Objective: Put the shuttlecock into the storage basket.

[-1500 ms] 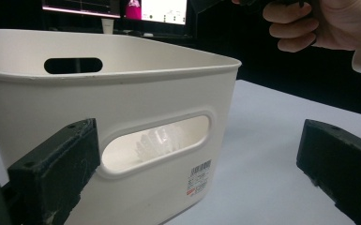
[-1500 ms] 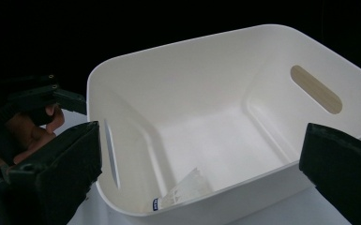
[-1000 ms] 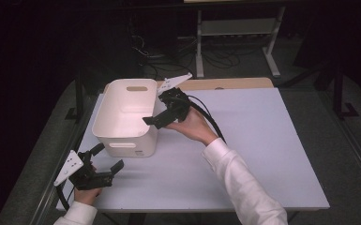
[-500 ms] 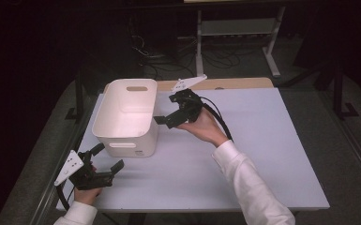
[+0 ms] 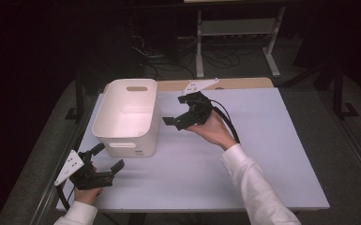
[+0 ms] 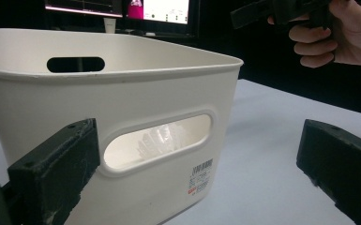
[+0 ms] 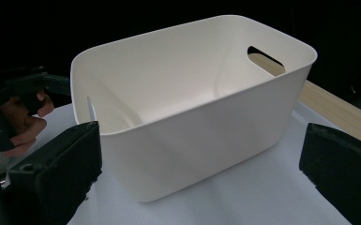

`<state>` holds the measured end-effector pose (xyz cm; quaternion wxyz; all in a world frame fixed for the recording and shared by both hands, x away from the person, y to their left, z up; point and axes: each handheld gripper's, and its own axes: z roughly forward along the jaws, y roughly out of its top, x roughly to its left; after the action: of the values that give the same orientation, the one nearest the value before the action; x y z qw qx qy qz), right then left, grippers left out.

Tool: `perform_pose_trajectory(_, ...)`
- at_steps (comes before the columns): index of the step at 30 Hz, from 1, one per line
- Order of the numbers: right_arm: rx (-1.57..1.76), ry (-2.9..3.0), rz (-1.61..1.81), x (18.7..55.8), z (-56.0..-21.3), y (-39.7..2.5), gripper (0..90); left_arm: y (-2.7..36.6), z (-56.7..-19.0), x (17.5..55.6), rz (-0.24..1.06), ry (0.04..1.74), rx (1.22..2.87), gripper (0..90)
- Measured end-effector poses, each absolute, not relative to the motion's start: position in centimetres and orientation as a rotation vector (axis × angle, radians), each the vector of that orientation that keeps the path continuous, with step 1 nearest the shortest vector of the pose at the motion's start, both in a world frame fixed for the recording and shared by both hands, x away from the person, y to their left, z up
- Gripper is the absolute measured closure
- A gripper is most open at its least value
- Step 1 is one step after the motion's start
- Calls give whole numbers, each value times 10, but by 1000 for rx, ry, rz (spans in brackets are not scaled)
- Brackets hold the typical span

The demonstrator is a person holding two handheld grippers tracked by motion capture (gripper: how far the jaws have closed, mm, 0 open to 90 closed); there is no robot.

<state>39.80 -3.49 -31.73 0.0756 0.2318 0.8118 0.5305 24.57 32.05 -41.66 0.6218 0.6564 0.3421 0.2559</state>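
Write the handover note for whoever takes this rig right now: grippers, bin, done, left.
Left gripper: open, holding nothing, low at the near left corner of the white table, aimed at the near handle slot of the white plastic bin.
Right gripper: open, holding nothing, raised just right of the bin, apart from it.
Bin: upright on the table's left side; nothing visible inside.
Done: nothing gripped.
Left: probably close in from both sides and grasp the bin.
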Motion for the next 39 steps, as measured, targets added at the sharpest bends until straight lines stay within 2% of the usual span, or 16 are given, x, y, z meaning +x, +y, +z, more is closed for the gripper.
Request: perform_pose_trajectory(39,846,2333,1600,385,-349,-108,0,320,-416,247,589,781,1521,0)
